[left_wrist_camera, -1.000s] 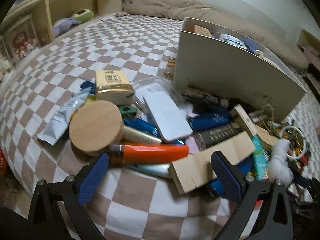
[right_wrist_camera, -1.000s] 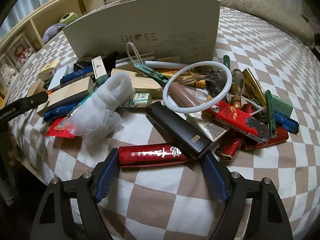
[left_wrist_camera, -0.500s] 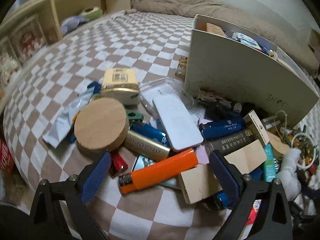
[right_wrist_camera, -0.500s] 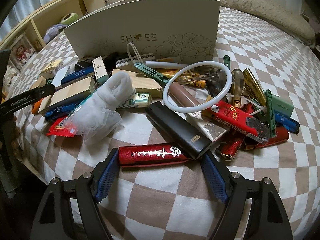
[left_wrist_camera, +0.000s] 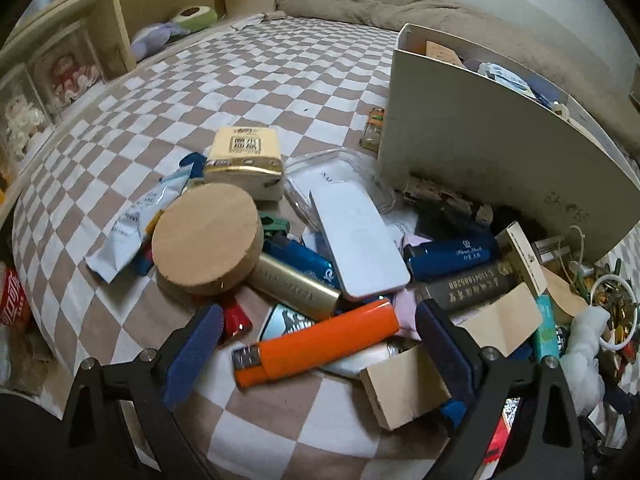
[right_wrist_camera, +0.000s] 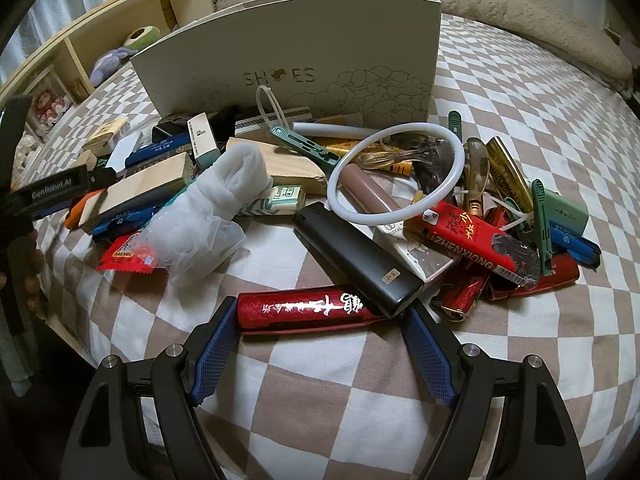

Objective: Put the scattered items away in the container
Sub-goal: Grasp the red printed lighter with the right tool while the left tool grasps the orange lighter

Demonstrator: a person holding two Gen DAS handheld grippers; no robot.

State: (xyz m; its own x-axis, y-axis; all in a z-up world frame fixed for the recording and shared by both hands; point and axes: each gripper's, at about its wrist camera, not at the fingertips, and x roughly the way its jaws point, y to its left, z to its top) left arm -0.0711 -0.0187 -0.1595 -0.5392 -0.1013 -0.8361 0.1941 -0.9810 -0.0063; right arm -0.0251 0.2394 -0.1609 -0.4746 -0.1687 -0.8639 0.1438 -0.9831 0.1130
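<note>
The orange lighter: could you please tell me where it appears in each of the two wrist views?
Left wrist view: the orange lighter lies low in the centre, between the open jaws of the left gripper.
Right wrist view: only its orange end shows at the far left, under the tan block.
Shared landmark: the shoe box.

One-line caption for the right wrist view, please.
Open right gripper straddles a red lighter before the cluttered shoe box.
</note>
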